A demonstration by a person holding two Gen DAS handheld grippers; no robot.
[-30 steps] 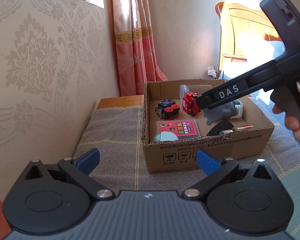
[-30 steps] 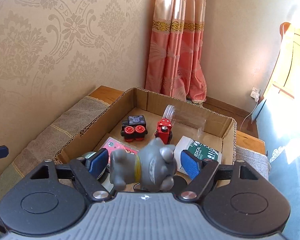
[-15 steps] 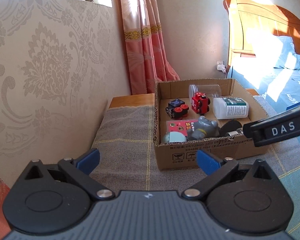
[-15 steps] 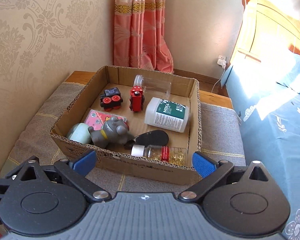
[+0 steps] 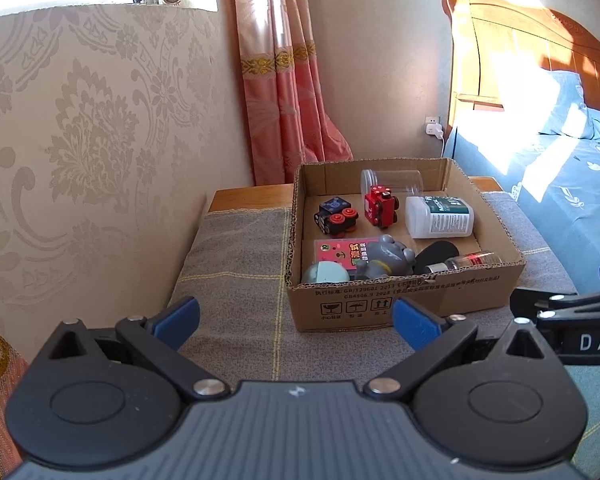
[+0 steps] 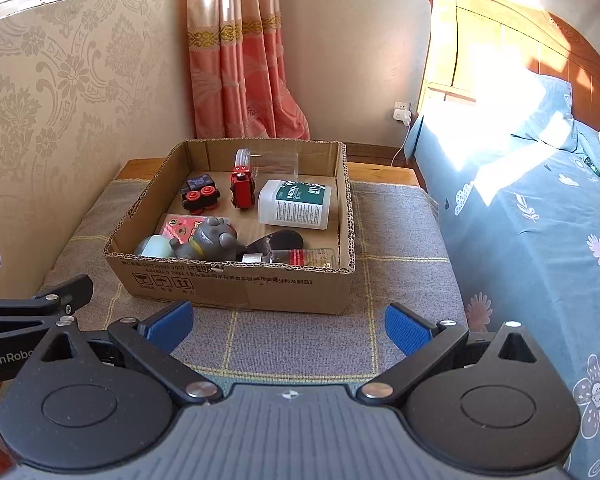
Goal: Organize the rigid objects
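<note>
A cardboard box [image 6: 236, 280] is seen on a cloth-covered surface [image 6: 396, 240], ahead of both grippers. The right gripper [image 6: 288, 326] is held wide open and empty, its jaws having just been opening, with nothing between them. The left gripper [image 5: 296, 322] is likewise open and empty. A grey toy figure [image 6: 214, 240] lies inside the box by its near wall, slightly left of the right gripper, which appears nearer.
</note>
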